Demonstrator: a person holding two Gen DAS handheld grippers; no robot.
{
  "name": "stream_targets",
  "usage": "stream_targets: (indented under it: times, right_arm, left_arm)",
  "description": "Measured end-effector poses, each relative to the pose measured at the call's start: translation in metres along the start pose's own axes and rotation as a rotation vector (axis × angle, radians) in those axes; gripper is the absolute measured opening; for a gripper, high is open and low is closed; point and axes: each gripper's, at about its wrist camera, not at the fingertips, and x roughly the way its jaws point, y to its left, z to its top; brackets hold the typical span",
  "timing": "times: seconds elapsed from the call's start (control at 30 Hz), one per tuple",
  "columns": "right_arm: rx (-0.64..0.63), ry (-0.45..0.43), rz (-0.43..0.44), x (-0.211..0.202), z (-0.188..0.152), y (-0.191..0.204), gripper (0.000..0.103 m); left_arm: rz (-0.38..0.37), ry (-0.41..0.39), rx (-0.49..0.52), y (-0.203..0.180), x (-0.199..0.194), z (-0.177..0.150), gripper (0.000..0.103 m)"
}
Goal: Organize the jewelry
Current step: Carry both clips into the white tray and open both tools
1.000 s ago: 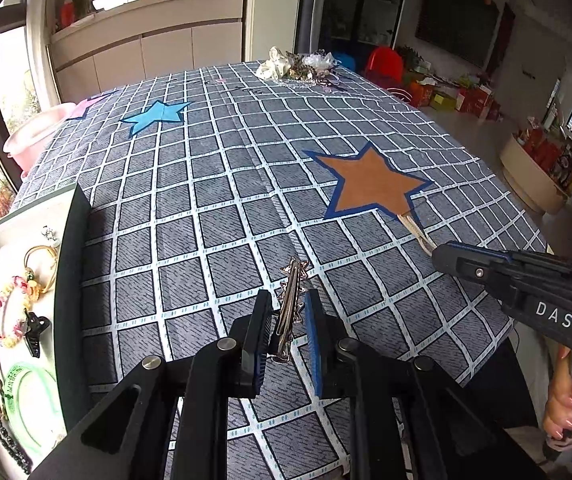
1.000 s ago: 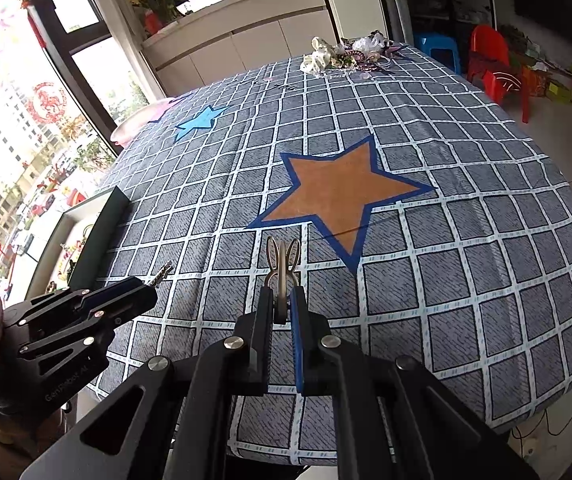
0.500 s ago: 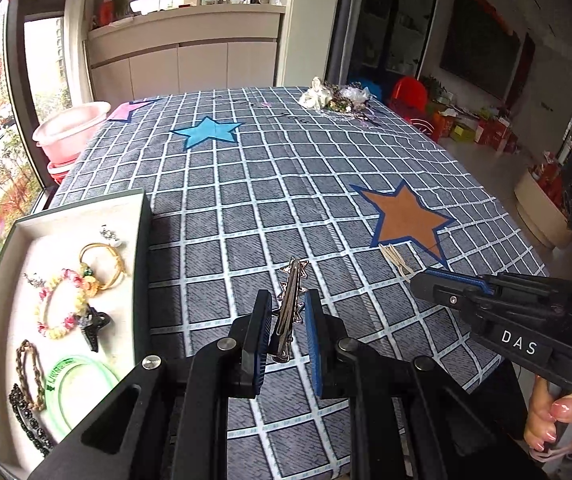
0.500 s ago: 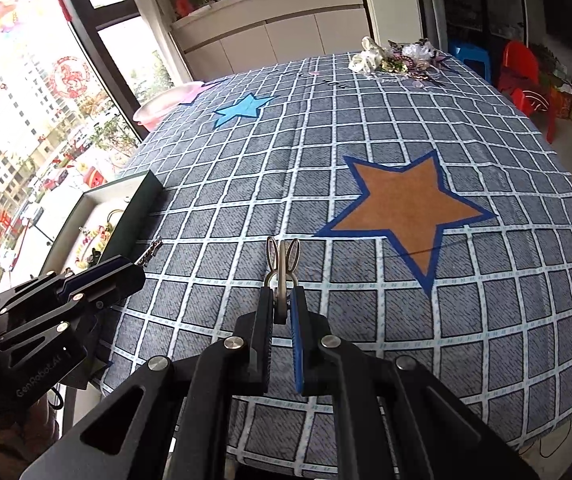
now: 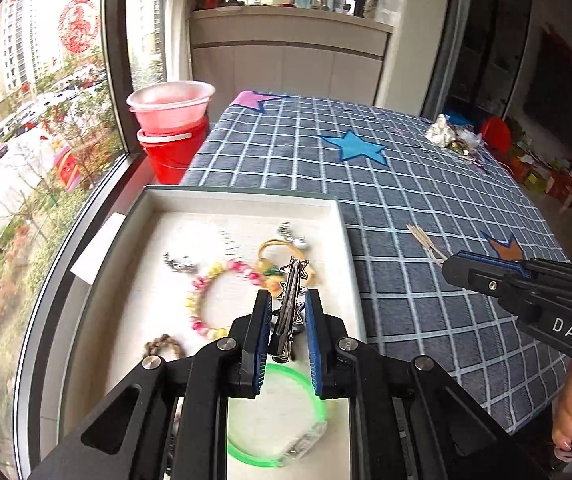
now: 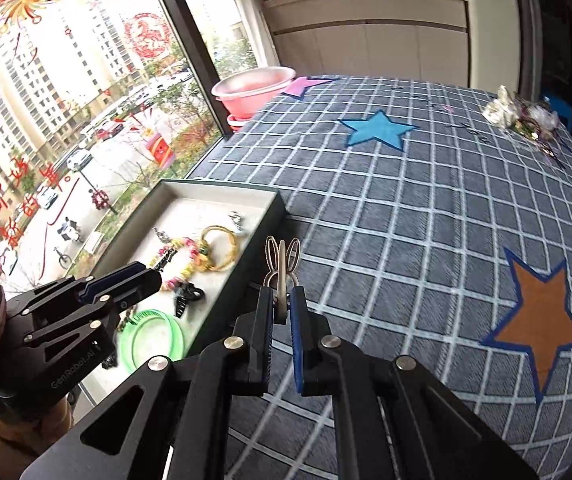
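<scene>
My left gripper (image 5: 286, 300) is shut on a silver star hair clip (image 5: 291, 292) and holds it above the white-lined jewelry tray (image 5: 337, 240), over a bead bracelet (image 5: 214, 292), a gold bangle (image 5: 274, 248) and a green bangle (image 5: 274, 416). My right gripper (image 6: 282, 300) is shut on a beige rabbit-ear hair clip (image 6: 282, 256) and hovers over the checked cloth just right of the tray (image 6: 246, 256). The left gripper (image 6: 154, 276) also shows in the right wrist view, and the right gripper (image 5: 451, 272) in the left wrist view.
The table wears a grey checked cloth (image 6: 405, 220) with blue (image 6: 377, 130) and orange (image 6: 541, 320) stars. A pile of jewelry (image 6: 521, 116) lies at the far right. A pink basin on a red bucket (image 5: 172, 120) stands beside the table by the window.
Both grippers have swung left with their clips. The left one went from over the cloth to over the tray; the right one came up beside the tray's right wall.
</scene>
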Motion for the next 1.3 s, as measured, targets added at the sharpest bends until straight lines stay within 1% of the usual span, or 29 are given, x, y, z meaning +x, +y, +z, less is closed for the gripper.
stream_targets:
  times: [0.13, 0.27, 0.4, 0.5, 0.57, 0.67, 1.0, 1.3]
  right_arm:
    - [-0.067, 0.019, 0.05, 0.028, 0.023, 0.031, 0.009]
    - [-0.129, 0.039, 0.083, 0.057, 0.04, 0.057, 0.009]
    - [-0.168, 0.063, 0.103, 0.086, 0.051, 0.076, 0.009]
    - [-0.185, 0.083, 0.105, 0.106, 0.056, 0.083, 0.009]
    - [-0.192, 0.095, 0.103, 0.116, 0.058, 0.087, 0.009]
    - [-0.2, 0.112, 0.095, 0.13, 0.06, 0.087, 0.009]
    - [-0.186, 0.188, 0.067, 0.156, 0.059, 0.074, 0.009]
    - [-0.181, 0.201, 0.064, 0.154, 0.059, 0.076, 0.01]
  left_arm:
    - [0.063, 0.014, -0.054, 0.028, 0.01, 0.003, 0.025]
    - [0.116, 0.035, -0.104, 0.051, 0.023, 0.005, 0.025]
    - [0.158, 0.061, -0.145, 0.069, 0.034, 0.005, 0.025]
    - [0.174, 0.082, -0.157, 0.074, 0.045, 0.006, 0.024]
    - [0.187, 0.099, -0.155, 0.075, 0.051, 0.006, 0.025]
    - [0.188, 0.126, -0.161, 0.076, 0.059, 0.005, 0.025]
    - [0.212, 0.17, -0.153, 0.076, 0.066, 0.006, 0.025]
    - [0.223, 0.18, -0.155, 0.074, 0.068, 0.008, 0.025]
